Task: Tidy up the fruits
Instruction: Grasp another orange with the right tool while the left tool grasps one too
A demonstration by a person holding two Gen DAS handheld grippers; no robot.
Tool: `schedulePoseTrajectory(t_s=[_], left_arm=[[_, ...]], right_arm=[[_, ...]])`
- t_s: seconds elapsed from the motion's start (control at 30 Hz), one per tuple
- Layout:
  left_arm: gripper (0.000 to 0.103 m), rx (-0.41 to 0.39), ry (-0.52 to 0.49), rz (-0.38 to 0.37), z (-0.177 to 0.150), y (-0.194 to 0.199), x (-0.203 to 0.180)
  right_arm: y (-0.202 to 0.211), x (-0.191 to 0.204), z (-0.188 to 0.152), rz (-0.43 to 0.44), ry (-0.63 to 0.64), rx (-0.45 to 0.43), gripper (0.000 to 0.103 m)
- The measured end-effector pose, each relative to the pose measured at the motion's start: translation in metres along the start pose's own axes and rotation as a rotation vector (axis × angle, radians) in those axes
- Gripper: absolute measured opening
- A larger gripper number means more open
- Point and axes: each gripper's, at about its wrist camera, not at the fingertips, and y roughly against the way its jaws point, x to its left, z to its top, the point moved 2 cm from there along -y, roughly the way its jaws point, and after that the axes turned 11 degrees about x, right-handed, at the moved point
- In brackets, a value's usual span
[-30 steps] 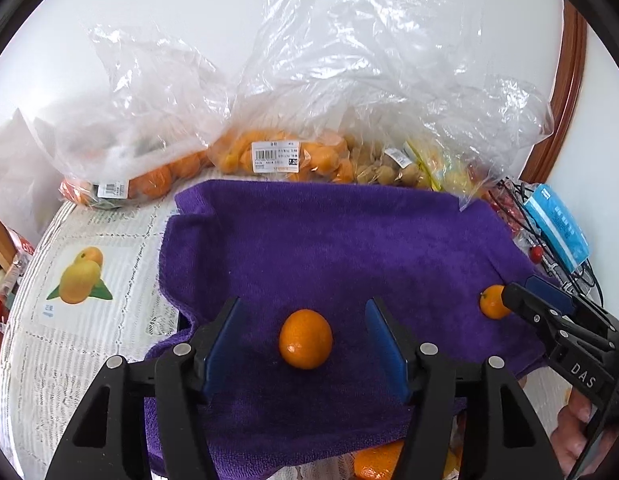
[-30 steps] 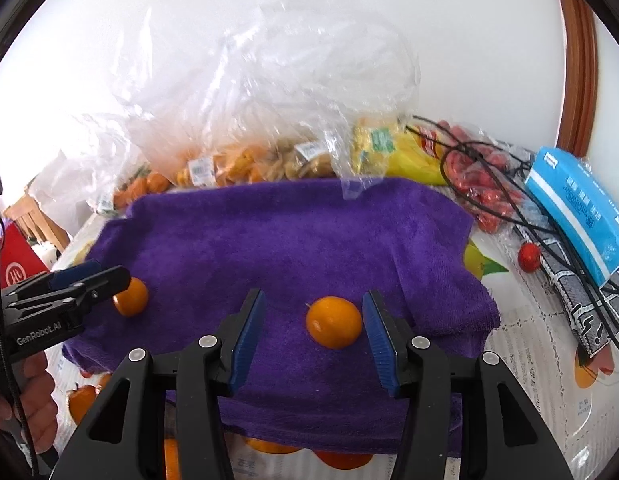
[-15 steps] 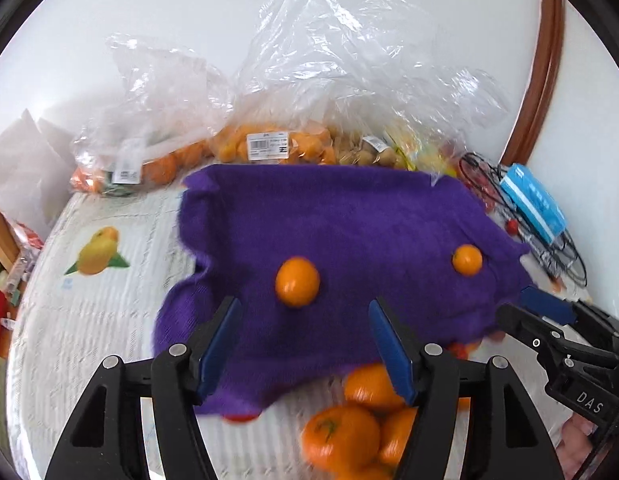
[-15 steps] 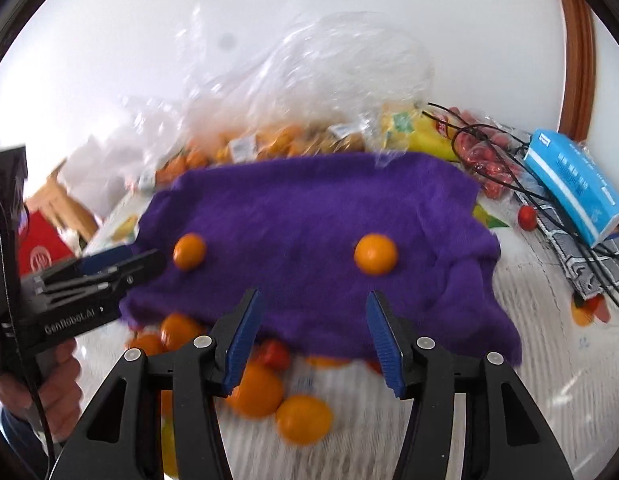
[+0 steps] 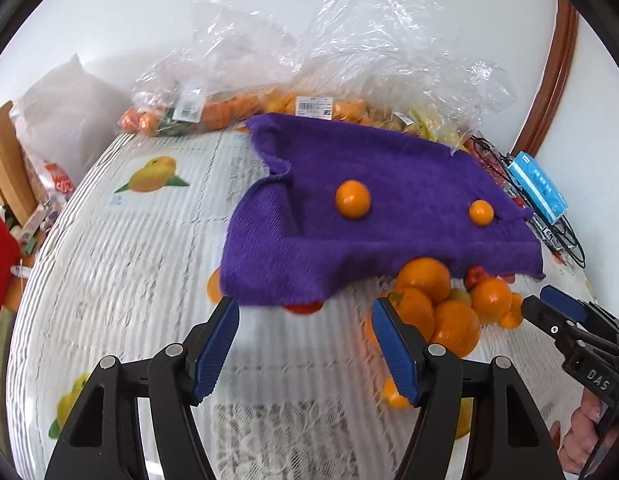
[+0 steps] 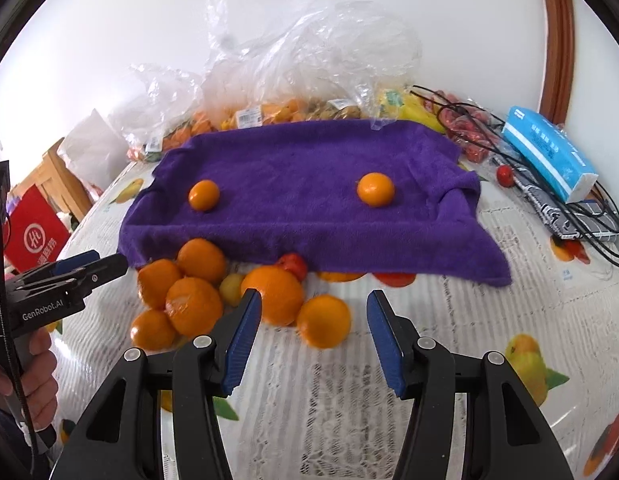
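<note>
Presently noted, item by item:
Left gripper [image 5: 303, 344]: jaws spread, just been opening further; nothing between the blue pads; it hangs over bare tablecloth, short of the towel's near edge.
Right gripper [image 6: 312, 338]: jaws spread, empty; one loose orange [image 6: 324, 321] lies on the table just ahead of the gap, untouched.
Purple towel [image 6: 309, 184]: spread over the middle of the table, near edge draped over part of the fruit heap.
Fruit on towel: left mandarin [image 6: 204, 195] and right mandarin [image 6: 376, 189], well apart, each resting alone on the cloth.
Fruit heap [image 6: 189, 292]: oranges clustered at the towel's near edge, with a small red fruit [image 6: 293, 264] and a yellowish one among them; some partly hidden under the cloth.
Tablecloth [image 6: 449, 320]: white, fruit-printed.
Plastic bags [image 6: 269, 76]: clear, holding more fruit, behind the towel by the wall.
Blue packet [image 6: 549, 152]: on the right beside black cables.
</note>
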Motion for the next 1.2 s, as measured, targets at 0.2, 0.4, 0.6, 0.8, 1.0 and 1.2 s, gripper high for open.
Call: schedulePoseTrajectory(t_s=[0.2, 0.4, 0.6, 0.8, 1.0, 1.2], left_arm=[[0.067, 0.004, -0.01, -0.004, -0.016, 0.007, 0.006], [0.067, 0.021, -0.014, -0.007, -0.024, 0.01, 0.007], [0.067, 0.025, -0.002, -0.016, -0.03, 0.01, 0.003], [0.067, 0.034, -0.036, -0.05, -0.031, 0.01, -0.015], [0.069, 0.061, -0.095, -0.101, -0.037, -0.003, -0.043], [0.051, 0.096, -0.126, -0.076, -0.039, -0.018, -0.059]], right_arm=[[-0.018, 0.003, -0.011, -0.035, 0.014, 0.029, 0.054], [-0.026, -0.003, -0.011, -0.031, 0.042, 0.025, 0.054], [-0.035, -0.014, -0.008, 0.057, 0.039, 0.051, 0.036], [-0.011, -0.024, -0.019, 0.015, 0.039, 0.013, 0.036], [-0.007, -0.039, -0.033, 0.009, 0.012, 0.049, 0.036], [-0.014, -0.036, -0.038, 0.004, 0.03, 0.062, 0.036]])
